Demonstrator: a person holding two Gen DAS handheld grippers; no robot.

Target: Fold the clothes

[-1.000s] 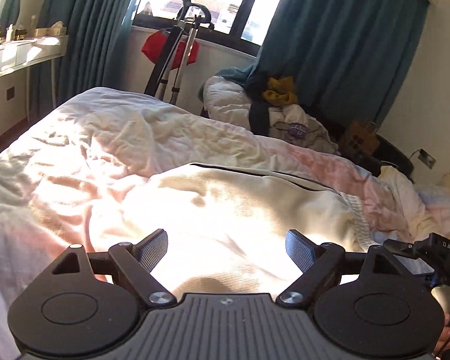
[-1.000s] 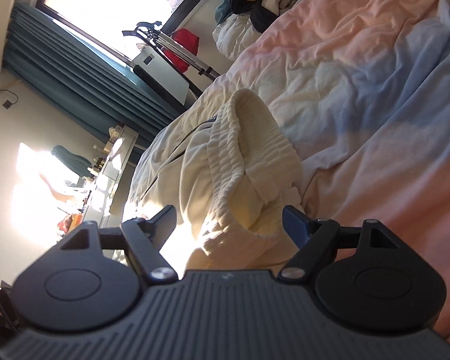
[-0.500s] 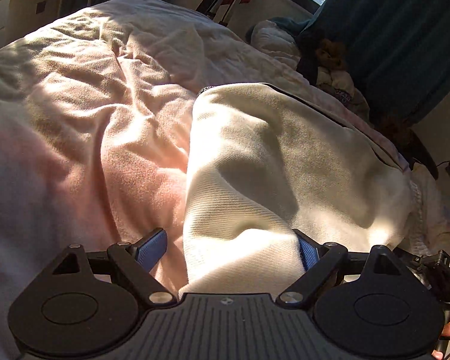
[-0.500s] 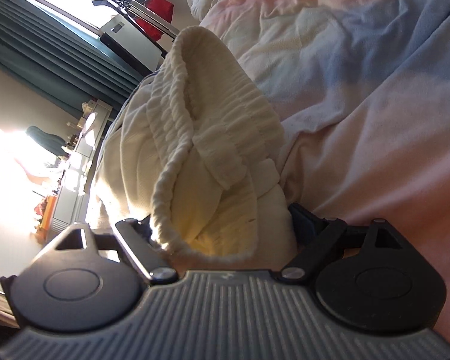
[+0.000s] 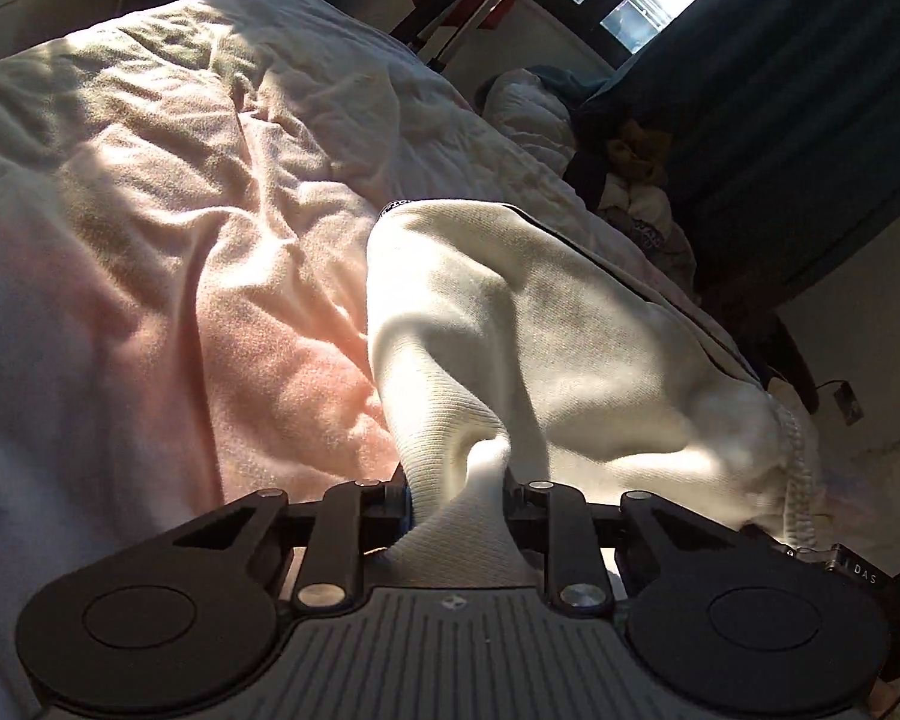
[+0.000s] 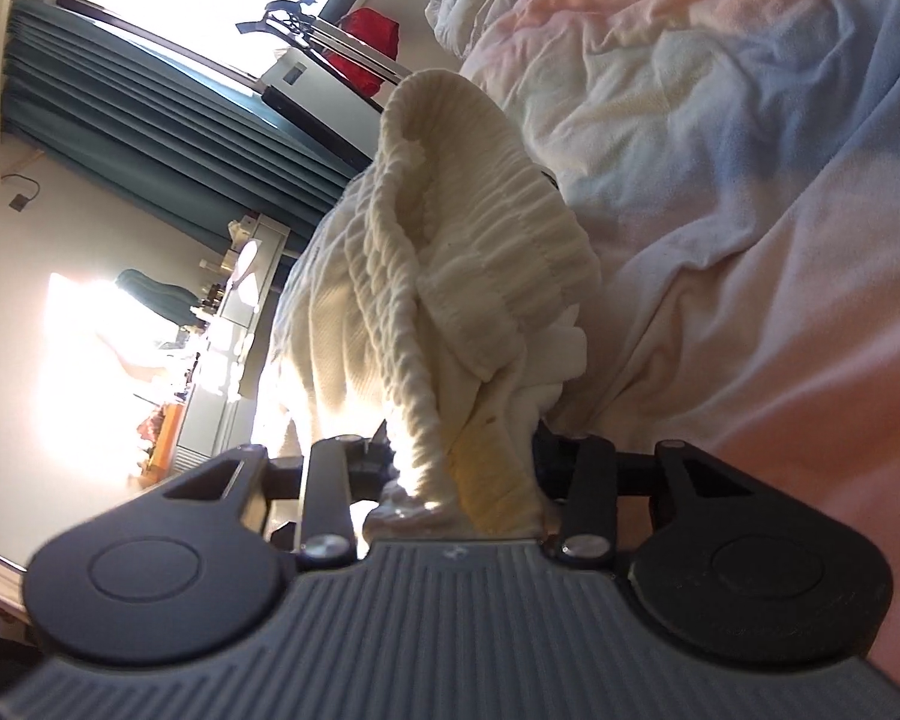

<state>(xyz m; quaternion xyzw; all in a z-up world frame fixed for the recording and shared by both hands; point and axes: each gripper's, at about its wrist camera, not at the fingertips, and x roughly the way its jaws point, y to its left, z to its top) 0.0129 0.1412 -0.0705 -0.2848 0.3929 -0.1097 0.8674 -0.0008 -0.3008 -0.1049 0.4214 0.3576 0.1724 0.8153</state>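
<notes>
Both tongs, wide apart a second ago, are closing on the cream garment (image 5: 570, 324) on the bed (image 5: 168, 276): left tongs (image 5: 456, 501) pinch plain cloth, right tongs (image 6: 465, 468) the ribbed waistband (image 6: 480, 252). Lifting to fold looks next.

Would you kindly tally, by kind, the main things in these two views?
Cream garment: 1
Grippers, both closing on the garment: 2 (left gripper, right gripper)
Bedspread: 1
Red bag: 1
Total: 5
</notes>
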